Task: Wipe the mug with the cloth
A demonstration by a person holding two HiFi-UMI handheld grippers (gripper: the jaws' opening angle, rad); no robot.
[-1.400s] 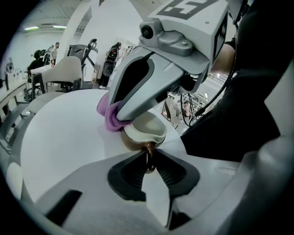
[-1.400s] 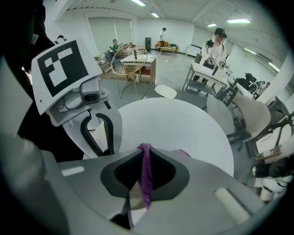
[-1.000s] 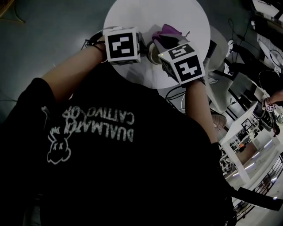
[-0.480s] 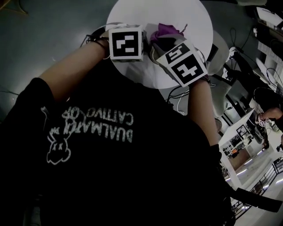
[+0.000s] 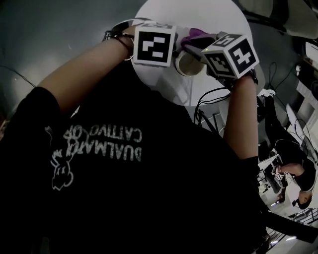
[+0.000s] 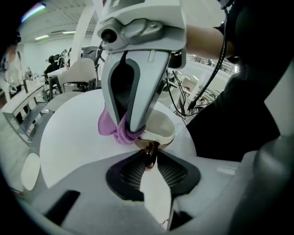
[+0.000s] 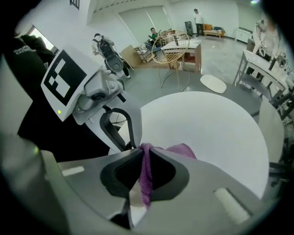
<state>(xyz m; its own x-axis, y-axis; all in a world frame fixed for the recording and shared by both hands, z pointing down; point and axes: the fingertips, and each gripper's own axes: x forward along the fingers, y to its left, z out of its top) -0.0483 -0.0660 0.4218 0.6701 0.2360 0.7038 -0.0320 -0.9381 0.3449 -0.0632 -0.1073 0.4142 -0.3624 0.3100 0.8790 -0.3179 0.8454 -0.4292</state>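
A cream mug [image 5: 188,63] stands near the front edge of the round white table [image 5: 208,15]. In the left gripper view my left gripper [image 6: 148,160] pinches the mug's brown handle [image 6: 150,149] between its pads; its jaws have just been opening a little, and the handle is still between them. The mug's bowl [image 6: 161,127] lies just beyond. My right gripper [image 7: 143,153] is shut on the purple cloth [image 7: 181,150]. It comes down from above and presses the cloth [image 6: 115,131] against the mug's left rim. In the head view the marker cubes [image 5: 154,44] hide both sets of jaws.
Black cables [image 5: 208,104] hang below the table's near edge. White chairs [image 6: 80,73] and a wire chair [image 7: 172,46] stand beyond the table, with people further back. A second white tabletop [image 7: 275,133] is at the right.
The right gripper has rolled over the mug with the cloth, so its cube shows different faces. The head camera has shifted, and the table and both grippers sit higher and further right.
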